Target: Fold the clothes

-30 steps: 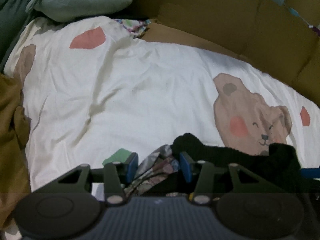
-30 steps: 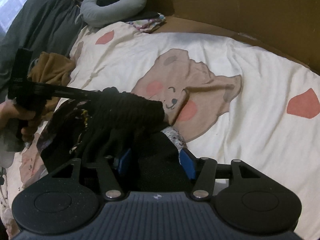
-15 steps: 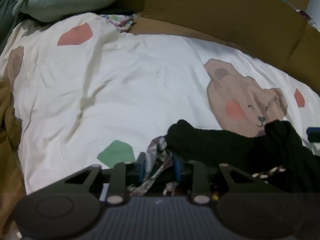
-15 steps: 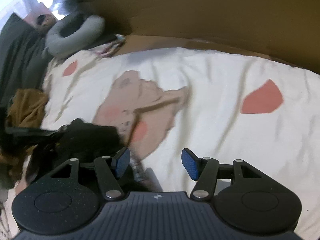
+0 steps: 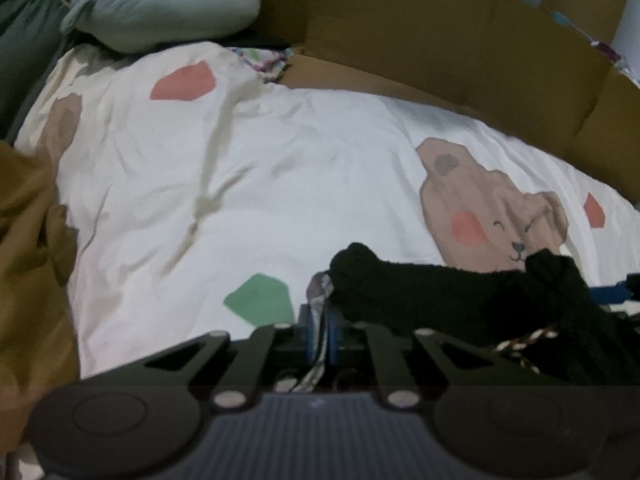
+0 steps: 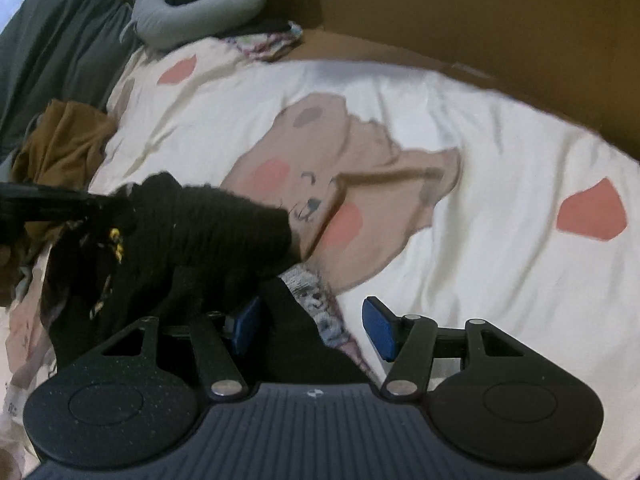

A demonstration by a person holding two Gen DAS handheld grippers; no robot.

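- Left wrist view: our left gripper (image 5: 319, 330) has just been closing, and its 2 blue pads now pinch the patterned hem of the black garment (image 5: 432, 292), which lies on the bear-print sheet (image 5: 248, 184).
- Right wrist view: our right gripper (image 6: 312, 324) stands open with garment cloth between its jaws; whether the pads touch it is probably too blurred to tell.

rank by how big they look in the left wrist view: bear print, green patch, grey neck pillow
1. grey neck pillow
2. bear print, close to the pillow in size, so that order is unsure
3. green patch, clearly smallest
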